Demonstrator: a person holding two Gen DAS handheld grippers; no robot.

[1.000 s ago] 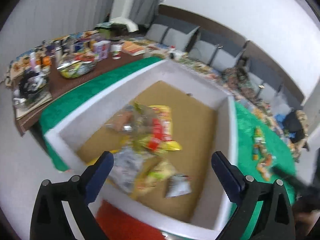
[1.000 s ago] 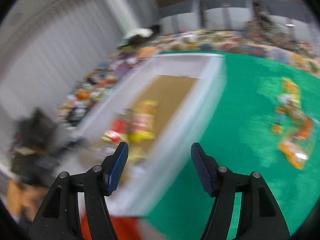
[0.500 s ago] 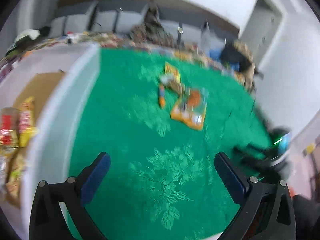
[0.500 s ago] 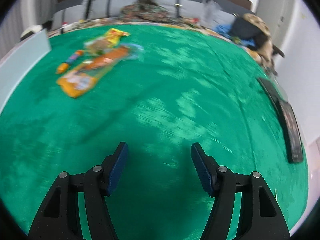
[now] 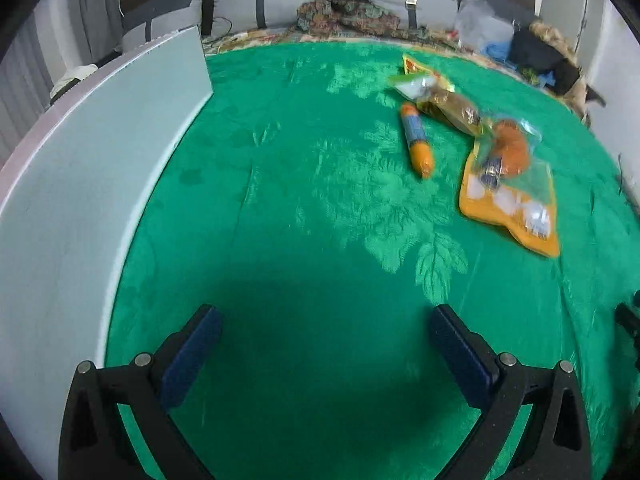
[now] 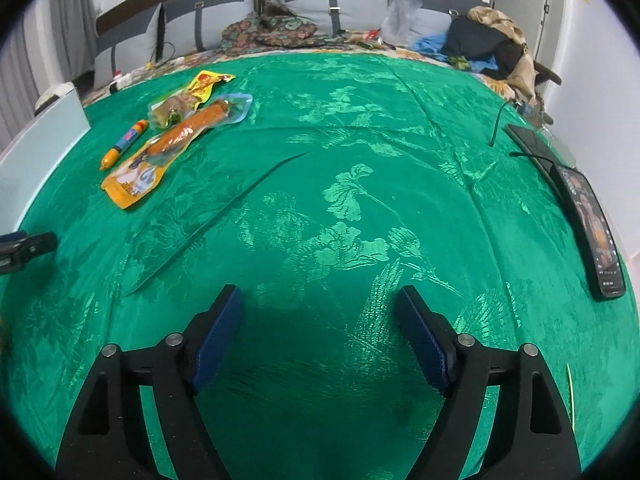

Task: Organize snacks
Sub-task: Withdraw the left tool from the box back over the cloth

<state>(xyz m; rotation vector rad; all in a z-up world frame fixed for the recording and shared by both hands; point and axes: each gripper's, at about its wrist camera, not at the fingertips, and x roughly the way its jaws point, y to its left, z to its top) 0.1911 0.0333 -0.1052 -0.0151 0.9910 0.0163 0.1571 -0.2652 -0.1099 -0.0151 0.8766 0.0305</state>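
Several snacks lie together on the green cloth: an orange sausage stick, an orange pouch, a brown snack in clear wrap and a yellow packet. My left gripper is open and empty, well short of them, beside the white box's outer wall. My right gripper is open and empty over bare cloth, right of the snacks. The left gripper's tip shows at the right wrist view's left edge.
A phone and a dark flat device with cables lie at the cloth's right edge. Cushions, clothes and bags line the far side. The white box stands at the left.
Both grippers swung right, away from the white box with snacks inside, and now face the green cloth with the loose snacks. Both stayed open and empty.
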